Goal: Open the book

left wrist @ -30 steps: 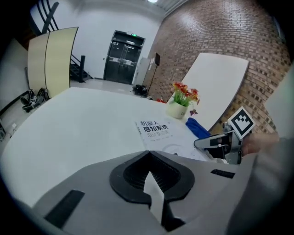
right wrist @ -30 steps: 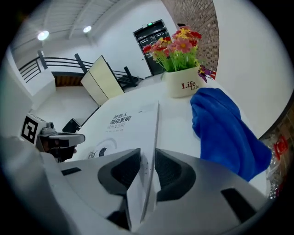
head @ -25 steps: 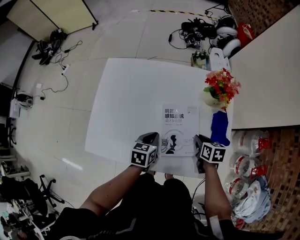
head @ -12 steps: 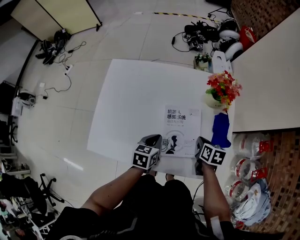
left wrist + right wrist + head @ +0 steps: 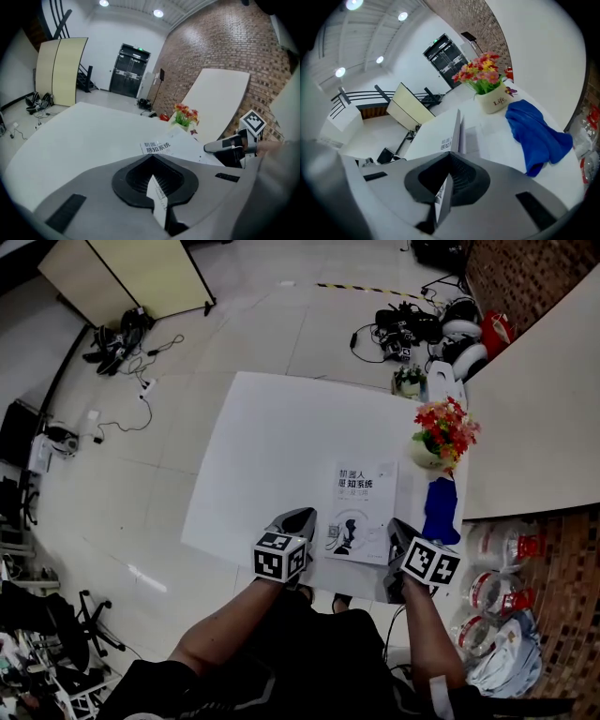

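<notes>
A white book point(image 5: 361, 507) with dark Chinese print lies near the front edge of the white table point(image 5: 272, 456). My left gripper point(image 5: 302, 521) is at its near left corner; in the left gripper view a thin white printed edge sits pinched between the jaws of that gripper point(image 5: 157, 197), with the book point(image 5: 157, 147) beyond. My right gripper point(image 5: 398, 538) is at the near right corner. In the right gripper view the cover point(image 5: 440, 136) tilts up off the pages, its edge clamped in that gripper point(image 5: 443, 197).
A pot of red and yellow flowers point(image 5: 442, 427) stands at the table's right edge, with a crumpled blue cloth point(image 5: 439, 502) just right of the book. Cables and gear point(image 5: 403, 315) lie on the floor beyond the table. A pale curved counter point(image 5: 534, 381) is at the right.
The head view has shifted a little. Both grippers stay at the book's near corners, the left one a bit lower in the frame.
</notes>
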Tool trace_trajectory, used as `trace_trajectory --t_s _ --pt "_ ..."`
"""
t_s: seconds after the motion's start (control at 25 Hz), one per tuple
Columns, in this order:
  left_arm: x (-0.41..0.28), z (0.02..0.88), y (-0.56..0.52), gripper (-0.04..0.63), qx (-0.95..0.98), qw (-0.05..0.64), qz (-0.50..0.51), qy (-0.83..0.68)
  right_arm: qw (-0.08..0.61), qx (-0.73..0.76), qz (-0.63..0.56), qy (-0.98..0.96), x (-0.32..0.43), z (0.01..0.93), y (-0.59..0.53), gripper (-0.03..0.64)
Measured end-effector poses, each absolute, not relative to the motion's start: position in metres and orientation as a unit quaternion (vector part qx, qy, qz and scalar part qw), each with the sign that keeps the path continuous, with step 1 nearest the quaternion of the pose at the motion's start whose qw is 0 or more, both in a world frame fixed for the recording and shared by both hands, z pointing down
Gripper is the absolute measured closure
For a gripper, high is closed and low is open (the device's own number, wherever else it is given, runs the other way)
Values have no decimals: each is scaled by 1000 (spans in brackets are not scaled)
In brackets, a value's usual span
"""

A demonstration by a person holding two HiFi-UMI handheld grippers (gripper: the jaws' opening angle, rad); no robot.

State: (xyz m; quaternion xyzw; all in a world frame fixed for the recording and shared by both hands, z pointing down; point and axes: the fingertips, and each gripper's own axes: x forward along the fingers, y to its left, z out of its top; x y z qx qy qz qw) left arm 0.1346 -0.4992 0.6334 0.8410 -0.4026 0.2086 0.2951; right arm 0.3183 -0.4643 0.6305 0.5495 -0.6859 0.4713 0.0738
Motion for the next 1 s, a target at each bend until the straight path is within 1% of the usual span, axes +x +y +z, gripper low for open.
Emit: trace_trajectory --t_s 0.16,0.28,0.48,0.76,1.0 --pt "109 600 -514 601 862 257 179 -399 71 531 448 -716 275 595 -471 617" --pt "74 581 -527 600 873 241 157 -393 96 520 421 -737 227 576 -481 617" --pt "8 567 -543 601 885 237 138 -376 136 513 402 -746 139 570 -495 617" --pt "-68 572 -554 600 889 237 128 -370 215 487 405 -743 30 621 -515 617" --pt "-107 590 -550 601 882 248 141 -375 290 490 420 -707 -6 690 -515 617"
